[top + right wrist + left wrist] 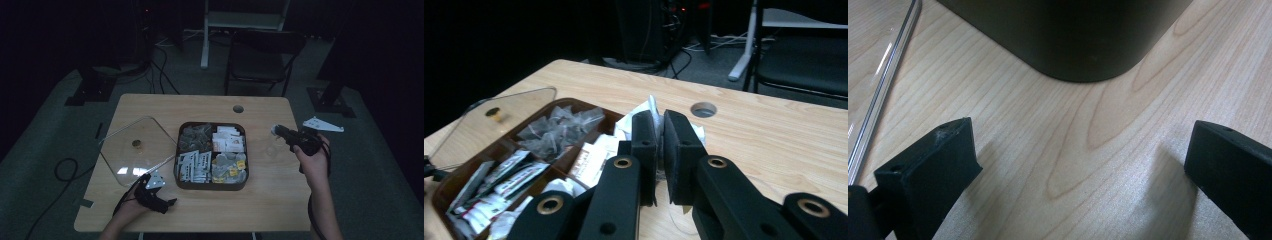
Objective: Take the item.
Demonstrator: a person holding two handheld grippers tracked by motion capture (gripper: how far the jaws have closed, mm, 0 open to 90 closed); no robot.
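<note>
A dark brown tray [212, 186] with four compartments sits mid-table, holding grey tea bags [195, 137], white packets [229, 140] and sachets. Its clear glass lid [137, 150] lies flat on the table to the left. My right gripper [276, 131] hovers just right of the tray, shut on a small white packet [652, 106] that sticks up between the jaws [660, 145]. My left gripper [159, 189] rests low on the table near the tray's front left corner [1073, 55]. It is open [1078, 155] with bare wood between its jaws, and the lid's edge [883, 85] runs along its left.
A round cable hole [238, 108] is in the table behind the tray. A dark chair [265, 55] and a white stand [205, 35] are beyond the far edge. Cables [65, 170] trail on the floor at the left.
</note>
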